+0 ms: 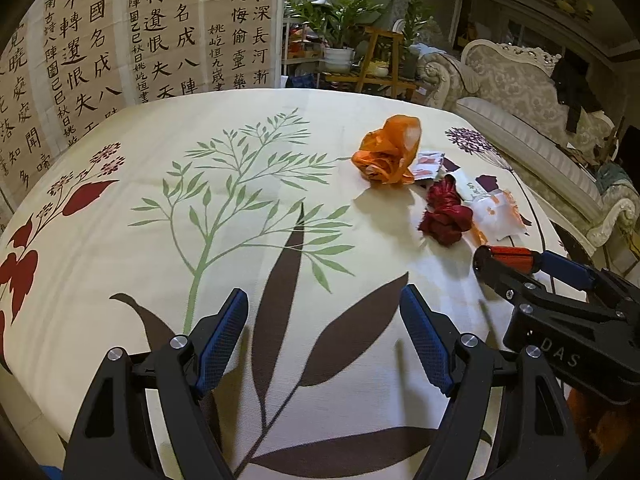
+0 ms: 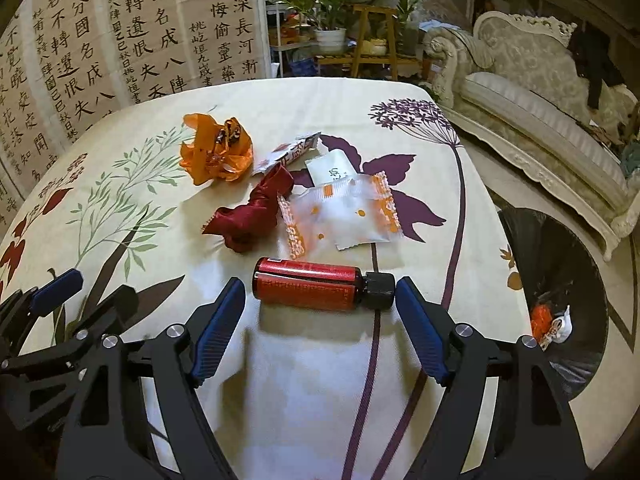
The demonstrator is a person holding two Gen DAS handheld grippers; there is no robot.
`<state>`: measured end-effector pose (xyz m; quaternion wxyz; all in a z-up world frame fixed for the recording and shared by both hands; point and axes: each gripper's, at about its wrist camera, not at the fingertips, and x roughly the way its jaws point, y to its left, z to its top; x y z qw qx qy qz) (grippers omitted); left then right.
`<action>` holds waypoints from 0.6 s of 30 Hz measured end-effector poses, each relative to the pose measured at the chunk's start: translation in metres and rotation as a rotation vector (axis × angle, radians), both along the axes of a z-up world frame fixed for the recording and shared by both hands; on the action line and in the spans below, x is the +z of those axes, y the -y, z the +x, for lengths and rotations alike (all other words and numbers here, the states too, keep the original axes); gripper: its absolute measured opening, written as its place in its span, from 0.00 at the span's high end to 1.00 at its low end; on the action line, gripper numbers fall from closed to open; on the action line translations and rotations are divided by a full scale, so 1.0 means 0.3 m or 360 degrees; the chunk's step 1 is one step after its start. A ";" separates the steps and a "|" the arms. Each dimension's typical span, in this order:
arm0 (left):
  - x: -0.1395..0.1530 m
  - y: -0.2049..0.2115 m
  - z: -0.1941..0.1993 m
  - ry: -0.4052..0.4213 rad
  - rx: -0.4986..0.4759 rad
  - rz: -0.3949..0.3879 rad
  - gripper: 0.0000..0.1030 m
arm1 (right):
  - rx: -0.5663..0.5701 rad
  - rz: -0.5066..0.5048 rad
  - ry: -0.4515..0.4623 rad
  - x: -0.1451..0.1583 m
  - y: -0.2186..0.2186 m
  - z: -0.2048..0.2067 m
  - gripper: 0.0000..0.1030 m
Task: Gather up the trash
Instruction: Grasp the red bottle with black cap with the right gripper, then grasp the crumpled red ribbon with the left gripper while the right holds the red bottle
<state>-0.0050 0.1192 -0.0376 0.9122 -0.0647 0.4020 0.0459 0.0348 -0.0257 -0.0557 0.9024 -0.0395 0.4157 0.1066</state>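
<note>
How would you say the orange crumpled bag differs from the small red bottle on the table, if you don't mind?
The orange bag is a crumpled, shapeless plastic wad; the red bottle is a rigid cylinder with a black cap. The bag sits farther back; the bottle lies on its side between the open jaws of the right gripper. Both rest on the floral tablecloth.

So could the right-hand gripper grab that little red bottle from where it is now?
Probably yes. The red bottle lies on its side between the right gripper's open fingers, nothing blocking it. It spans nearly the whole gap lengthwise, though, so the grip looks tight.
</note>
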 end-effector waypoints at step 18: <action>0.009 0.031 0.055 0.0013 -0.0031 0.0029 0.26 | -0.0076 0.0028 0.0043 0.030 0.085 0.005 0.30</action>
